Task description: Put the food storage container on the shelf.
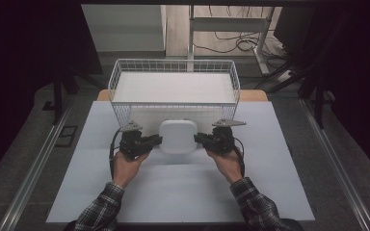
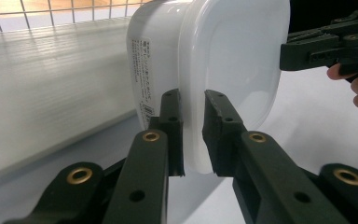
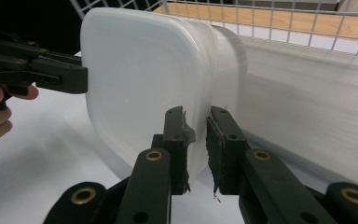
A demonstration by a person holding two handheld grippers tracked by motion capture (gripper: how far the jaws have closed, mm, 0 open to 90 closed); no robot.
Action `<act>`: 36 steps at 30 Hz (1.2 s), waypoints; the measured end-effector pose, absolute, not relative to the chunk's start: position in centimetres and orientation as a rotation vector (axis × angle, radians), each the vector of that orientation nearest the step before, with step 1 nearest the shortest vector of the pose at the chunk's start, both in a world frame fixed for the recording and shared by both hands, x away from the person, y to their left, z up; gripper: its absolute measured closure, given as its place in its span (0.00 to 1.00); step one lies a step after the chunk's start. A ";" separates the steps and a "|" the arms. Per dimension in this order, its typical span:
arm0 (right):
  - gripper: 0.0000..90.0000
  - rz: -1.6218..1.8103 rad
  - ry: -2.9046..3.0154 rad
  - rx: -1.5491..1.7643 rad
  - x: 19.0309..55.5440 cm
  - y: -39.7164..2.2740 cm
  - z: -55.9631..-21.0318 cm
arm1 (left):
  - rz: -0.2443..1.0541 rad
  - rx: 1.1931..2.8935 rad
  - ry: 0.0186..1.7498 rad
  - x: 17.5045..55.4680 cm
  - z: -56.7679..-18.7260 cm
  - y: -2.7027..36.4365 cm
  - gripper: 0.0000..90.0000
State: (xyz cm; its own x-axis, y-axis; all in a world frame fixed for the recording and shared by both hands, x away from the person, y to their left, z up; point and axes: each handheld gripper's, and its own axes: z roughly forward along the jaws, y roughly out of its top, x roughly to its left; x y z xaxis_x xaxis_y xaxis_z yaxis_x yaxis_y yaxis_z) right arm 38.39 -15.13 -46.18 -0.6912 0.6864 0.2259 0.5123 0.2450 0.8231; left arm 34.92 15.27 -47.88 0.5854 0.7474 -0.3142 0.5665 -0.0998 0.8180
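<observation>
Spanning both tools, the white container (image 1: 178, 136) is pinched by left tool (image 1: 155, 140) and right tool (image 1: 198, 139).

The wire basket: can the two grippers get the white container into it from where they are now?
Probably yes. The left gripper and right gripper each clamp a rim of the white container, right before the wire basket. Its top is open and nothing stands between; they must lift over the near wall.
</observation>
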 end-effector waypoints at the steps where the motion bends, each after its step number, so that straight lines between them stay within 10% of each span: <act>1: 0.86 1.430 2.330 1.137 38.4 -15.1 -46.2 | 0.217 1.780 1.083 35.2 -48.0 15.3 0.87; 22: 0.82 1.343 2.344 1.147 41.3 -14.7 -47.5 | 0.194 1.762 1.133 38.1 -50.0 14.7 0.85; 36: 0.70 1.278 2.246 1.096 42.6 -13.5 -47.4 | 0.375 1.754 1.139 39.8 -49.9 14.3 0.53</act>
State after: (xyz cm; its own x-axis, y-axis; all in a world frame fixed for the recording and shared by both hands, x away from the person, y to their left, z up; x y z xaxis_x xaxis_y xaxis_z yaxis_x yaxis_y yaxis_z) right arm 42.58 -13.54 -47.39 -0.6482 0.7569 0.0827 0.4580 0.3009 0.8365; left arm 39.85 14.27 -49.86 0.5140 0.8253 -0.2338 0.5250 -0.0871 0.8466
